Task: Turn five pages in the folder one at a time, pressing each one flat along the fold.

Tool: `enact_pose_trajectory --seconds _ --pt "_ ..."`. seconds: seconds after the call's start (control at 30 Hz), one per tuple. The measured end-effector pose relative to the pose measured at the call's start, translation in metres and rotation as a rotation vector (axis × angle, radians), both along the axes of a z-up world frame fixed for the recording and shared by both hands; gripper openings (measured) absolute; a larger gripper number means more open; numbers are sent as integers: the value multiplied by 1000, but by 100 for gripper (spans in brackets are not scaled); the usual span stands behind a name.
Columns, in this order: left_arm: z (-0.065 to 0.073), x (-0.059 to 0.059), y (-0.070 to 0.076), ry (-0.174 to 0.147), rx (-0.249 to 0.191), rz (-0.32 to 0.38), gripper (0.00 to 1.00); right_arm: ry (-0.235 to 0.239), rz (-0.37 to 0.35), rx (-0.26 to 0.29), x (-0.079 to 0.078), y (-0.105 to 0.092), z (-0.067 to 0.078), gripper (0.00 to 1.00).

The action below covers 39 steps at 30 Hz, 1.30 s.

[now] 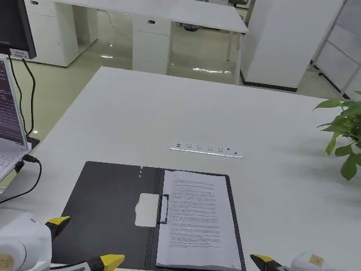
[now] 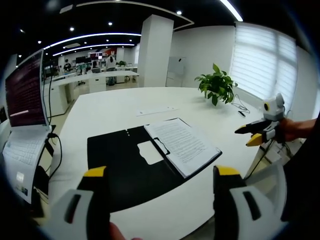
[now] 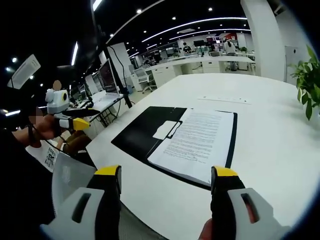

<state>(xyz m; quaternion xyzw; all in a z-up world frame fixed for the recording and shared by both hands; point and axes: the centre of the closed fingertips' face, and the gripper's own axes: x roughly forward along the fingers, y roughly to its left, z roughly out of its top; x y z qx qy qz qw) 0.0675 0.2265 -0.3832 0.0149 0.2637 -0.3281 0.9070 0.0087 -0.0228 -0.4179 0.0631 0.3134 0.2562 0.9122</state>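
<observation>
The folder (image 1: 107, 203) lies open on the white surface (image 1: 141, 107), close to the near edge and square to the person. Its left half is bare black cover with a pale patch (image 1: 148, 209) near the fold. Its right half carries a stack of printed pages (image 1: 197, 220), lying flat, with a clip (image 1: 164, 209) at their inner edge beside the fold.

The left gripper (image 2: 161, 171) hangs off the near left corner of the folder, its yellow-tipped jaws spread wide with nothing between them. In its own view, the folder sits ahead between the two tips, apart from both. The right gripper (image 3: 167, 171) is held off the near right side, its jaws also spread wide and pinching nothing, with the pages ahead of it and clear of the tips. (Each gripper shows in the other's view, held in a hand above the edge of the surface.)

Beyond the folder a strip of sockets (image 1: 206, 150) is set into the surface. A laptop (image 1: 8, 124) with a dark cable (image 1: 28, 186) stands at the far left, and a leafy plant (image 1: 344, 132) at the far right.
</observation>
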Motion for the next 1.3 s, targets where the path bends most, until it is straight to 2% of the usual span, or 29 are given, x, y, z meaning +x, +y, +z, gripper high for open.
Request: enact_pose_trajectory --seconds 0.93,1.1,1.3 --pt "-4 -2 5 10 8 3 85 14 -5 -1 -2 1 -5 72" --pt "1 5 8 -4 -17 26 85 17 19 -12 -1 5 -3 72" --pt "1 6 9 -5 -25 32 85 15 21 -21 5 6 1 72"
